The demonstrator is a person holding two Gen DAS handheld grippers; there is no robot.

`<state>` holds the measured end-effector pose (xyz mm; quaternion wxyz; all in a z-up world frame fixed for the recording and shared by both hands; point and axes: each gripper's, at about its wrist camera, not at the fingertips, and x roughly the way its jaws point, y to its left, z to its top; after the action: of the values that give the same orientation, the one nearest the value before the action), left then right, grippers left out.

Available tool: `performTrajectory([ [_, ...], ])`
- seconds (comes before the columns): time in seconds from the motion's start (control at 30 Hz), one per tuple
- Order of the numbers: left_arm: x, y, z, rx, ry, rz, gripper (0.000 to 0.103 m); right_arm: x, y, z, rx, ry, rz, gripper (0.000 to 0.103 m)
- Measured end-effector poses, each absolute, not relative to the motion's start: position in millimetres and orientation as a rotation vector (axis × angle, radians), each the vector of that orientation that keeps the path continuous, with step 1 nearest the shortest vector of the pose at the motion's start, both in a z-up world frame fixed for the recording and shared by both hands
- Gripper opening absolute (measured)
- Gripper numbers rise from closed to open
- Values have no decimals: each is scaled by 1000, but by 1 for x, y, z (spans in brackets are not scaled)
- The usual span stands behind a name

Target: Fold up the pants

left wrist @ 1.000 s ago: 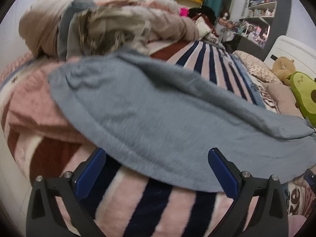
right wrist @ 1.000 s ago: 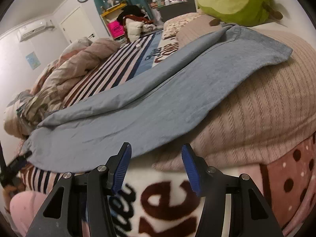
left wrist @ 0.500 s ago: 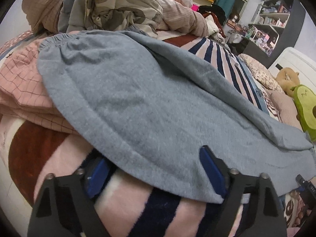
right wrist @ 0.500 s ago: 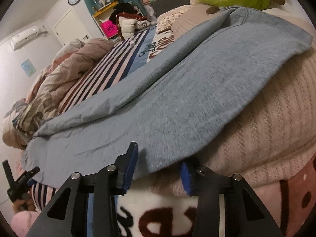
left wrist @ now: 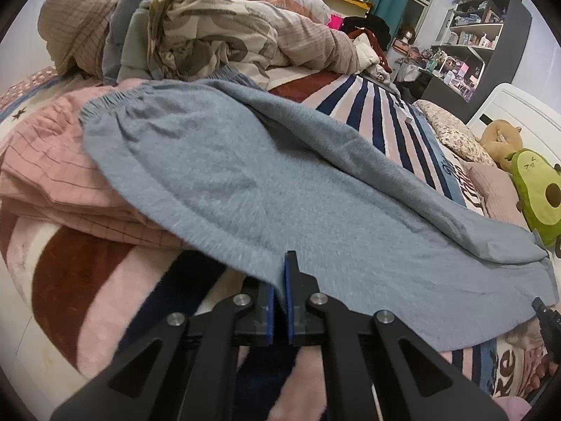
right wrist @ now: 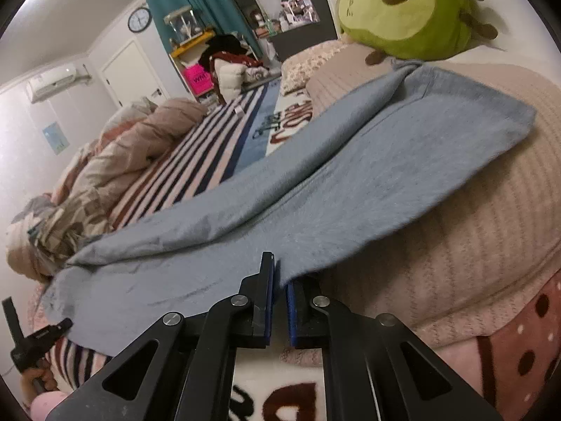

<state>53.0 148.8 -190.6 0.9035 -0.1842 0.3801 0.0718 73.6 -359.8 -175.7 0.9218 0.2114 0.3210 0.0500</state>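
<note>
We see the soft grey-blue knit pants (left wrist: 266, 182) spread lengthwise across the striped pink, navy and maroon fleece blanket (left wrist: 382, 112), folded leg over leg. Our left gripper (left wrist: 278, 277) has its blue-padded jaws pressed together on the near long edge of the pants, close to the gathered elastic waistband (left wrist: 115, 100), which lies on a folded pink checked cloth (left wrist: 45, 161). Our right gripper (right wrist: 278, 273) pinches the same near edge toward the leg end, where the cuffs (right wrist: 505, 119) drape over a ribbed beige pillow (right wrist: 473, 245). Behind the far edge, bare striped blanket lies open. A heaped beige quilt (left wrist: 224, 38) crowds the waistband side, and a green avocado plush toy (right wrist: 406, 10) sits just beyond the cuffs.
</note>
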Motion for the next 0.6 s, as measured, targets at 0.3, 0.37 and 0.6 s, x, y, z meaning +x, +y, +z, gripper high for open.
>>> performTrajectory([
  [0.3, 47, 143, -183, -359, 766, 122, 5, 73, -361, -180, 461, 691, 151, 5],
  [0.37, 53, 141, -189, -367, 783, 110, 18, 76, -362, -183, 478, 703, 170, 21],
  [0.6, 75, 129, -202, -334, 809, 113, 39, 89, -361, -195, 486, 722, 171, 31],
])
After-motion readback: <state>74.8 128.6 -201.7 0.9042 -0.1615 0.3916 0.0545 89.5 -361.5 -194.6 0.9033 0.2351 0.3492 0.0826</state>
